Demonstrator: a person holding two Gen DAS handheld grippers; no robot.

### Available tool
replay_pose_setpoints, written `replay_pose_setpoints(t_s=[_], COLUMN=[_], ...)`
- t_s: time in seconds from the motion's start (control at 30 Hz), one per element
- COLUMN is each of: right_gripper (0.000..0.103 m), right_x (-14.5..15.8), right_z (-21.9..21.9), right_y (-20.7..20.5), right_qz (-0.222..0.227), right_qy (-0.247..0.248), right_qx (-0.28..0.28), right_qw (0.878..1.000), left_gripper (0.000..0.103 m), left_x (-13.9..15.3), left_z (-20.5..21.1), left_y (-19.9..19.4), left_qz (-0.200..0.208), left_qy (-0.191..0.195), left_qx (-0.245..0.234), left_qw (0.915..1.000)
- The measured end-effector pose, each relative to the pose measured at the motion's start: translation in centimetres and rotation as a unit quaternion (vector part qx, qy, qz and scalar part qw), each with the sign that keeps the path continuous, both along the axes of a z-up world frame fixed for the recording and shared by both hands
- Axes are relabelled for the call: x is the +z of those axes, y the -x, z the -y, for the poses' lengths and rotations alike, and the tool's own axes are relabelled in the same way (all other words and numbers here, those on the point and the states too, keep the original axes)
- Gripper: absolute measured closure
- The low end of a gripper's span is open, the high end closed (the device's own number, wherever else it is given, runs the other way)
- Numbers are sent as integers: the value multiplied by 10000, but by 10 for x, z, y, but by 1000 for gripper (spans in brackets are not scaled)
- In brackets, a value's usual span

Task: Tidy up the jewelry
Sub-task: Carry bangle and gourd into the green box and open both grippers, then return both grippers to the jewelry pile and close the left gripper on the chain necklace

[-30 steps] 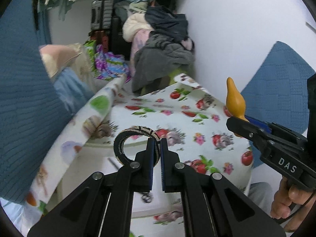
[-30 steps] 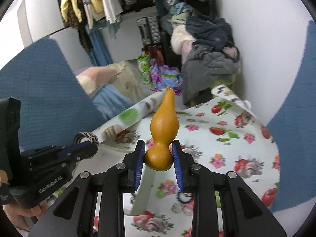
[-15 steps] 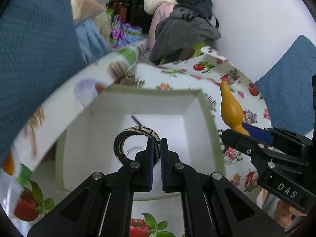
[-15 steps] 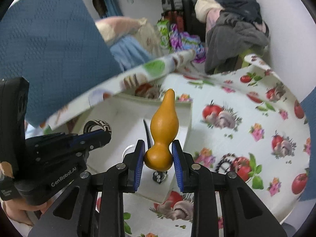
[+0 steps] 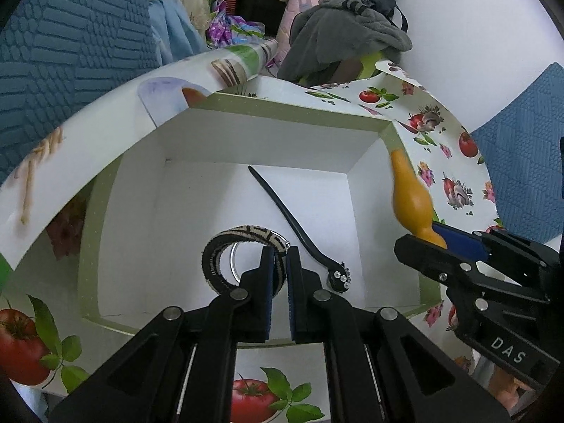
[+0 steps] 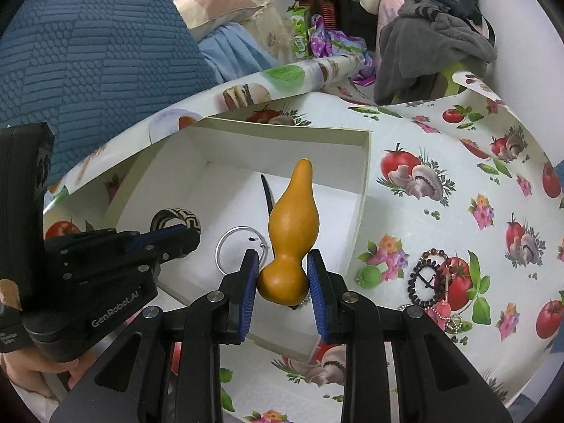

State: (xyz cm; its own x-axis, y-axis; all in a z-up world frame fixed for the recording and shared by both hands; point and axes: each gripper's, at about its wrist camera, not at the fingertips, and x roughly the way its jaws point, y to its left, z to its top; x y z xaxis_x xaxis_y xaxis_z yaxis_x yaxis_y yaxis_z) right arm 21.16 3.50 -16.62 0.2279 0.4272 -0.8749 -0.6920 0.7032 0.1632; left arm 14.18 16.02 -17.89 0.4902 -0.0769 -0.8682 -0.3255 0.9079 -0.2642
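My left claw grips the black-and-cream woven bangle over the white cardboard box. My right claw clamps the orange gourd-shaped pendant; dark beaded bracelets wait on the counter

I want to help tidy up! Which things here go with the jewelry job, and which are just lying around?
For the job: woven bangle, orange gourd, silver ring, black hairpin, white box, bead bracelets.

Just lying around: clothes pile, blue cushion, pillow.

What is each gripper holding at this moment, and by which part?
Left gripper: woven bangle, by its band. Right gripper: orange gourd, by its round base.
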Motion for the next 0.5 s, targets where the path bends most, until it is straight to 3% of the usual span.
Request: replay_pose_setpoints(t_s=[0.03,0.13,0.17,0.5], right_gripper=[77,75,74,73], right_x=[2,9,12,63], right_z=[1,5,6,31], right_y=[-1,-4,-4,-16], right_qz=[1,-13,-2,314], right_qy=[-14,-130,-166,-654], right_qx=[-9,20,31,-17], right_qw=[10000,9999,9999,9974], left_gripper=[91,59,56,56], left_x=[1,9,14,60], left_z=[0,1,2,17], left_y=[-1,-1,0,-4], left_qz=[-16,63,143,644], left_qy=[-7,-66,-91,-180], left_qx=[1,38,50,-14], left_qw=[10000,10000,9998,9978])
